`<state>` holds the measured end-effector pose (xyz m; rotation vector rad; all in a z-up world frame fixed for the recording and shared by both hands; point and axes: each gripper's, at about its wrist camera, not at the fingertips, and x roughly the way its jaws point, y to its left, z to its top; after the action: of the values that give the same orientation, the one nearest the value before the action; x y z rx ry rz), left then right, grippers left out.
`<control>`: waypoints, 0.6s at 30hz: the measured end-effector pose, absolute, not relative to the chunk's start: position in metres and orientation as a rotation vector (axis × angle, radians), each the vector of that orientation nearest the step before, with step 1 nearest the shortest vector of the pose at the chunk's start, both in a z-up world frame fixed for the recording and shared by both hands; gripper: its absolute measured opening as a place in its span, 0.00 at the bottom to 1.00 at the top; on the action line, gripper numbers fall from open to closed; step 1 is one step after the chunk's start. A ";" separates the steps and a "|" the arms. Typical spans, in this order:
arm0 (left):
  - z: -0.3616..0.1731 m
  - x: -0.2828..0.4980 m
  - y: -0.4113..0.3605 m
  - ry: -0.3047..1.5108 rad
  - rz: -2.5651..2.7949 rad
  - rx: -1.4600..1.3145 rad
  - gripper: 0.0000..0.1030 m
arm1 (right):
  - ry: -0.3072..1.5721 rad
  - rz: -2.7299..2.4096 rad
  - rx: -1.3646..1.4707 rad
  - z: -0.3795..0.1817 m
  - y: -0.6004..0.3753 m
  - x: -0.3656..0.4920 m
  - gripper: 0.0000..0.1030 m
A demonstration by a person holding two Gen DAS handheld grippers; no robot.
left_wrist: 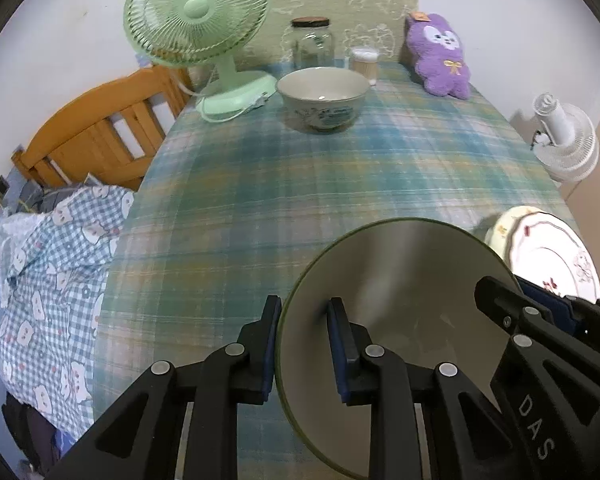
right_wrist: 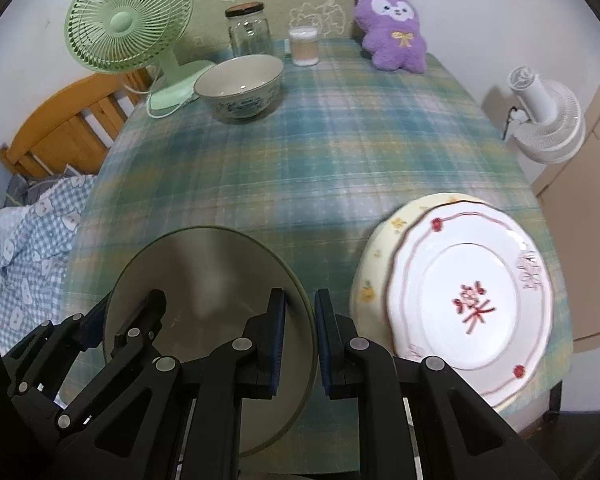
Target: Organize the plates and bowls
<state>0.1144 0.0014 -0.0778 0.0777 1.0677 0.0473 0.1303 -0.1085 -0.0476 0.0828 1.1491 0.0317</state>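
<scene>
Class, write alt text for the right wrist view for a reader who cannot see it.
Two grippers, the right gripper and the left gripper, hold opposite rims of a grey-green bowl above a plaid tablecloth. Right of it, a white plate lies on a yellow plate; a patterned bowl and green fan stand behind.

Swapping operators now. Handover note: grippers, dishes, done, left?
Left gripper: shut on the green-rimmed bowl, left rim.
Right gripper: shut on the same bowl's right rim.
Bowl is tilted, near table edge.
White floral plate sits on the yellow plate, near right: plates look stacked.
Patterned bowl stands far side, by the green fan.
Left, probably: bring the bowls together.
</scene>
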 end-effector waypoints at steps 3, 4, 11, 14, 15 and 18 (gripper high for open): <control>-0.086 0.120 0.008 1.097 0.063 0.060 0.21 | 1.168 0.043 0.075 -0.055 -0.104 0.135 0.17; -0.089 0.121 0.010 1.109 0.065 0.052 0.21 | 1.174 0.044 0.070 -0.058 -0.102 0.137 0.18; -0.096 0.125 0.011 1.132 0.054 0.024 0.21 | 1.186 0.043 0.052 -0.062 -0.100 0.143 0.21; -0.097 0.127 0.012 1.153 0.032 0.011 0.30 | 1.190 0.053 0.031 -0.059 -0.097 0.143 0.24; -0.097 0.126 0.012 1.157 0.022 0.005 0.32 | 1.184 0.060 0.028 -0.057 -0.096 0.143 0.27; -0.085 0.125 0.011 1.134 -0.007 0.013 0.48 | 1.140 0.062 0.015 -0.045 -0.094 0.140 0.57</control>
<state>0.1249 0.0113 -0.0855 0.0132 1.1337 -0.0070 0.1396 -0.0940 -0.0446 0.0150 1.1402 0.0624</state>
